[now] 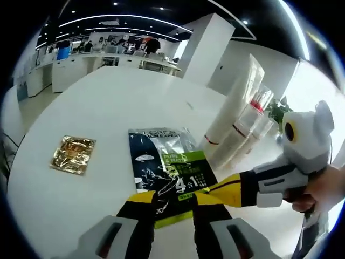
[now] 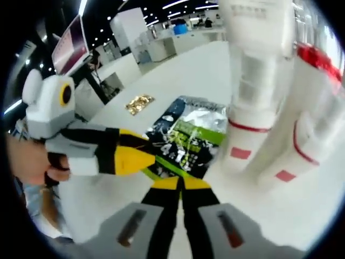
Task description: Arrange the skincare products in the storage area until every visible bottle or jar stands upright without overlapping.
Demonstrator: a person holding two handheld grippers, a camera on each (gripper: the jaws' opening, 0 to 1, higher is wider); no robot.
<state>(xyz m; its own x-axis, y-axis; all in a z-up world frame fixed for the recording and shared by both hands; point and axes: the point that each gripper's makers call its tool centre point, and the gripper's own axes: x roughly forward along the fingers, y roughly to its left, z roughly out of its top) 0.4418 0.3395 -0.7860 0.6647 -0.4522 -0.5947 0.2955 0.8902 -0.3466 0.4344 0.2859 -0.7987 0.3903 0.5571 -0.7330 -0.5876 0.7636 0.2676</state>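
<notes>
On the white tabletop [image 1: 81, 216], far to the left in the left gripper view, lies a small shiny gold packet [image 1: 73, 154], flat and well apart from the rest. Next to the right lies a dark sachet [image 1: 168, 167] with a green label, flat too. The left gripper [image 1: 173, 208] reaches over its near edge. Its yellow-and-black fingers [image 1: 141, 213] stand a little apart, with the sachet's edge showing in the gap; I cannot tell if they pinch it. From the right, the right gripper [image 1: 215, 191] pokes its yellow tip onto the same sachet, with a hand [image 1: 323, 189] holding it.

Further right stand the tall white bottles [image 1: 240, 116] with red bands, close together and leaning. The clear-topped one is beside the biggest. What is inside them I cannot see.

In the right gripper view, the left gripper [image 2: 135, 156] comes in from the left, held by a hand [image 2: 27, 159]. The gold packet [image 2: 139, 103] lies behind it. The sachet [image 2: 191, 140] is in the middle. The right gripper [image 2: 180, 186] has its fingers [image 2: 164, 189] almost together at the sachet's near edge. To the right the white bottles [image 2: 259, 97] rise, just beside the sachet.
</notes>
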